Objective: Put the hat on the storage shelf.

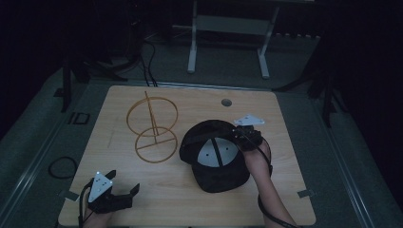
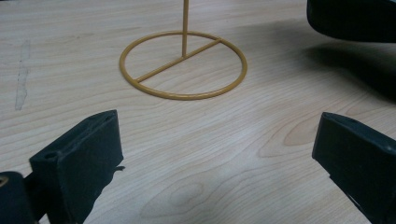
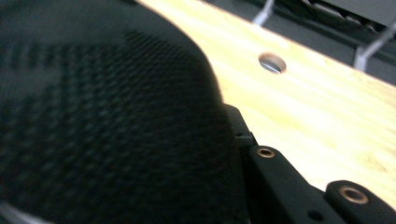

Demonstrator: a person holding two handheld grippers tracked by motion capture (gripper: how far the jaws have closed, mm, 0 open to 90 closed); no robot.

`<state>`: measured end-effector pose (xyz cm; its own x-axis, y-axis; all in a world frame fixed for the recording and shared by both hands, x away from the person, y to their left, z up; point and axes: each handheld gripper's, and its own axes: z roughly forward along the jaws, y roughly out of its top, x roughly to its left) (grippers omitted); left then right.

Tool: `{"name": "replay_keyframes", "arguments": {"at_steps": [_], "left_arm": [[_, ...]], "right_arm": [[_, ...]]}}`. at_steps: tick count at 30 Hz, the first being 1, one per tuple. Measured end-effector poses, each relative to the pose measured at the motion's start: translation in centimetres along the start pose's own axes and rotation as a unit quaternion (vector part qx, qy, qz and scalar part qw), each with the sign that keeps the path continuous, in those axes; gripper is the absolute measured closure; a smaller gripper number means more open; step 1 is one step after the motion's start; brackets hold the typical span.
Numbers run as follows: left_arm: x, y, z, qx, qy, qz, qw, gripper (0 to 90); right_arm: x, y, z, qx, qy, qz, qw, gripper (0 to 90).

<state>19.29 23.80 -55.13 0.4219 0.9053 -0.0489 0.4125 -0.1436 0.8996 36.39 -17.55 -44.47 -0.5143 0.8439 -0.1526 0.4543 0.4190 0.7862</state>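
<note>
Near the table's (image 1: 285, 190) middle lies the black cap (image 1: 216, 159), its edge clamped by the right hand-held gripper (image 1: 239, 135). Just left stands a yellow wire stand (image 1: 153, 124). Left hand-held gripper (image 1: 124, 190) rests wide open, holding nothing.

high view: parked up above the near edge of the table (image 1: 142, 199), looking forward and down, whole tabletop plus floor behind fits in.
left gripper view: sits low, just over the wood, looking across it at the wire stand (image 2: 183, 65), fairly near.
right gripper view: basically nose-to-fabric with the black cap (image 3: 107, 135), blurry mesh, table hole (image 3: 272, 62) farther off.
shared: high and left views both catch the wire stand (image 1: 153, 124); high and right both catch the cap (image 1: 214, 156) and hole (image 1: 226, 102).
</note>
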Motion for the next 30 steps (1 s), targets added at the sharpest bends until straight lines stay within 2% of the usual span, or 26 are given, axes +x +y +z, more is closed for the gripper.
{"name": "replay_keyframes", "arguments": {"at_steps": [1, 3, 5, 7, 8, 9, 11, 12, 14, 16, 17, 19, 20, 21, 23, 24, 26, 30], "left_arm": [[-0.1, 0.0, 0.0, -0.002, -0.001, 0.003, 1.0000, 2.3], [-0.1, 0.1, 0.0, -0.004, -0.004, 0.003, 1.0000, 2.3], [-0.4, 0.1, -0.1, -0.007, -0.004, 0.002, 1.0000, 2.3], [-0.7, 0.2, -0.3, -0.013, -0.014, 0.001, 0.9998, 2.3], [-1.3, 0.4, -0.4, -0.017, -0.019, 0.006, 0.9996, 2.3], [-1.3, 0.4, -0.4, -0.017, -0.019, 0.006, 0.9996, 2.3], [-2.2, 0.6, -0.4, -0.022, -0.030, 0.010, 0.9992, 2.3], [-2.5, 0.7, -0.4, -0.024, -0.035, 0.012, 0.9990, 2.3], [-3.2, 1.0, -0.2, -0.025, -0.046, 0.013, 0.9985, 2.3], [-3.8, 1.2, 0.0, -0.026, -0.054, 0.013, 0.9981, 2.3], [-4.1, 1.4, 0.2, -0.027, -0.062, 0.011, 0.9977, 2.3], [-4.6, 2.1, 0.6, -0.031, -0.082, 0.002, 0.9962, 2.3], [-4.6, 2.1, 0.6, -0.031, -0.082, 0.002, 0.9962, 2.3], [-5.1, 2.7, 0.8, -0.035, -0.085, 0.008, 0.9958, 2.3], [-5.1, 2.7, 0.8, -0.035, -0.085, 0.008, 0.9958, 2.7], [-5.7, 3.4, 1.0, -0.041, -0.090, 0.014, 0.9950, 5.3], [-6.6, 4.3, 1.3, -0.049, -0.102, 0.028, 0.9931, 5.3], [-7.6, 5.4, 1.9, -0.057, -0.108, 0.040, 0.9918, 5.3]], "right_arm": [[0.0, 0.3, -0.4, -0.008, 0.006, 0.004, 0.9999, 89.7], [0.3, 1.0, -1.1, -0.021, -0.002, -0.009, 0.9997, 89.7], [0.3, 1.3, -1.5, -0.029, 0.000, -0.009, 0.9996, 89.7], [0.4, 2.3, -2.7, -0.050, 0.007, -0.005, 0.9987, 89.8], [0.4, 2.7, -3.2, -0.057, 0.005, -0.004, 0.9984, 89.8], [0.4, 2.7, -3.2, -0.057, 0.005, -0.004, 0.9984, 89.8], [0.4, 3.3, -3.8, -0.067, 0.004, -0.007, 0.9977, 89.8], [0.4, 3.9, -4.4, -0.076, -0.005, -0.010, 0.9971, 89.8], [0.3, 4.2, -4.7, -0.078, -0.006, -0.012, 0.9968, 89.8], [0.1, 5.1, -5.7, -0.095, -0.010, -0.011, 0.9954, 89.8], [0.1, 5.1, -5.7, -0.095, -0.010, -0.011, 0.9954, 89.8], [-0.1, 6.1, -7.0, -0.113, -0.012, -0.008, 0.9935, 89.7], [-0.1, 6.1, -7.0, -0.113, -0.012, -0.008, 0.9935, 89.7], [-0.2, 6.7, -7.7, -0.124, -0.010, -0.007, 0.9922, 89.7], [-0.1, 6.9, -7.9, -0.129, -0.010, -0.006, 0.9915, 89.7], [0.0, 7.4, -8.6, -0.138, -0.010, -0.011, 0.9904, 89.7], [0.1, 7.7, -9.1, -0.142, -0.011, -0.015, 0.9896, 89.7], [0.3, 7.9, -9.5, -0.147, -0.011, -0.018, 0.9890, 89.7]]}}
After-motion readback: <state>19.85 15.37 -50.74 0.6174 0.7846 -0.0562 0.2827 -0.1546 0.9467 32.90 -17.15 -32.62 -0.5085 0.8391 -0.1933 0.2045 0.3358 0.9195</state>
